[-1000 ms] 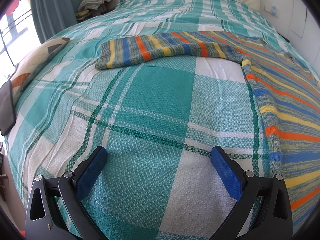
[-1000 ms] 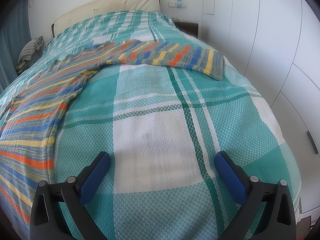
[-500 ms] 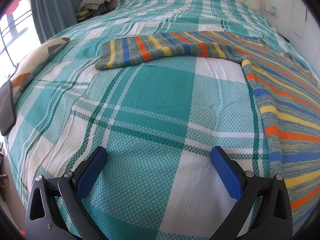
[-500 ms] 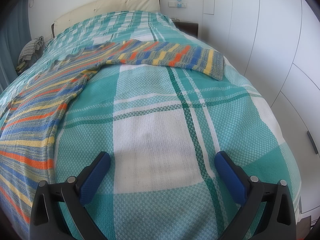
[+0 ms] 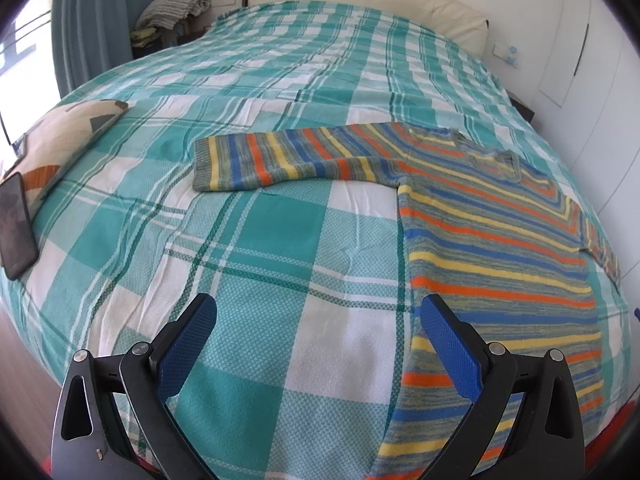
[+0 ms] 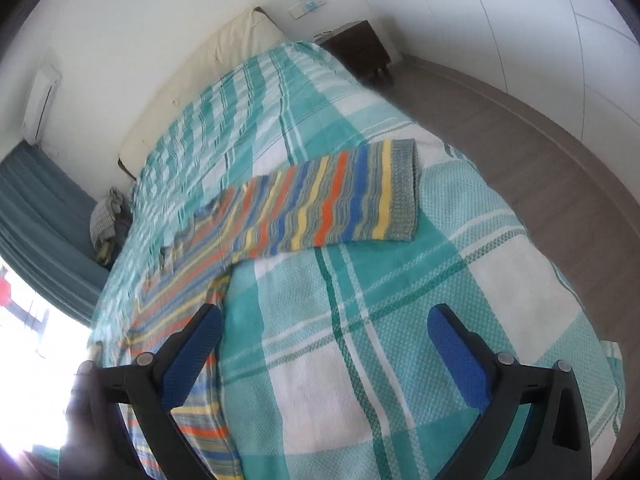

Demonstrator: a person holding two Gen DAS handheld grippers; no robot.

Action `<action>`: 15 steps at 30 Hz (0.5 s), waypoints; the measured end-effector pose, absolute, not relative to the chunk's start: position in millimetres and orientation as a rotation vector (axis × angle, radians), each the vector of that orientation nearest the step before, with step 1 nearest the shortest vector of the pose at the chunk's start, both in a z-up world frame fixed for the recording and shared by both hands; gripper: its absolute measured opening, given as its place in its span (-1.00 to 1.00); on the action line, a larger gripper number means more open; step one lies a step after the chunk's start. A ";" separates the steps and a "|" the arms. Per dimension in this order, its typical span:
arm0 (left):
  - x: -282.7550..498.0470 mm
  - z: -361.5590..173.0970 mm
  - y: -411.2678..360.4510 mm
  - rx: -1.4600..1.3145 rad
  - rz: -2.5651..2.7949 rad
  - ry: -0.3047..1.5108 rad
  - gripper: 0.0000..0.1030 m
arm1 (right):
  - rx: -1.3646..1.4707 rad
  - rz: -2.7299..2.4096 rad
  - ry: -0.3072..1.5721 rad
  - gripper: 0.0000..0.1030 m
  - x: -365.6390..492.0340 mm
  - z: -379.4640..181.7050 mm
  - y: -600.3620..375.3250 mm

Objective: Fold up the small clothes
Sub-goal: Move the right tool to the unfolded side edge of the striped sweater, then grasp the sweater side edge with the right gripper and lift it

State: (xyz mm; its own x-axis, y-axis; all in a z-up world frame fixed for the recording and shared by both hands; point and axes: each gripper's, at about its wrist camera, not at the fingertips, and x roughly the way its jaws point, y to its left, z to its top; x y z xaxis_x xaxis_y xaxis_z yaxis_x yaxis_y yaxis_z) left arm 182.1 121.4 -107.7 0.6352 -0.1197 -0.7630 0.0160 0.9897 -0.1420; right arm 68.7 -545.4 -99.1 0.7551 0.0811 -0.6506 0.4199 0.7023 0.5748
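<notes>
While a striped sweater (image 5: 492, 240) is laid flat near the foot edge of the bed (image 5: 280, 240), sleeves stretched toward both side edges, the left hand-held gripper (image 5: 320, 344) and right hand-held gripper (image 6: 326, 352) are held spread above it, nothing pinched.

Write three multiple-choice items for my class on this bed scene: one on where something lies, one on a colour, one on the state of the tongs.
1. Where does the dark phone lie?
A. on the sweater
B. near the bed's left edge, beside the patterned cushion
C. on the nightstand

2. What colour are the finger pads?
A. blue
B. red
C. white

3. What state are both tongs in?
A. shut on a sleeve
B. shut, empty
C. open, empty

Answers:
1 B: the phone sits on the checked bedspread by the cushion.
2 A: the pads are blue.
3 C: the left tongs and right tongs are spread, and the striped sweater lies flat, ungripped.
</notes>
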 end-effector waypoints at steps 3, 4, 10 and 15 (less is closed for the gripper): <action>173.9 -112.1 124.5 -0.181 -0.054 0.862 0.98 | 0.947 -0.217 0.655 0.66 90.4 -106.7 -597.4; 173.0 -114.3 125.7 -0.182 -0.045 0.857 0.98 | 0.988 -0.218 0.667 0.57 99.6 -113.8 -611.1; 177.8 -129.5 124.5 -0.112 0.007 0.896 0.98 | 1.067 -0.235 0.753 0.37 149.2 -146.1 -642.0; 183.2 -143.6 114.2 -0.090 -0.003 0.937 0.98 | 1.045 -0.244 0.779 0.16 169.4 -156.4 -645.5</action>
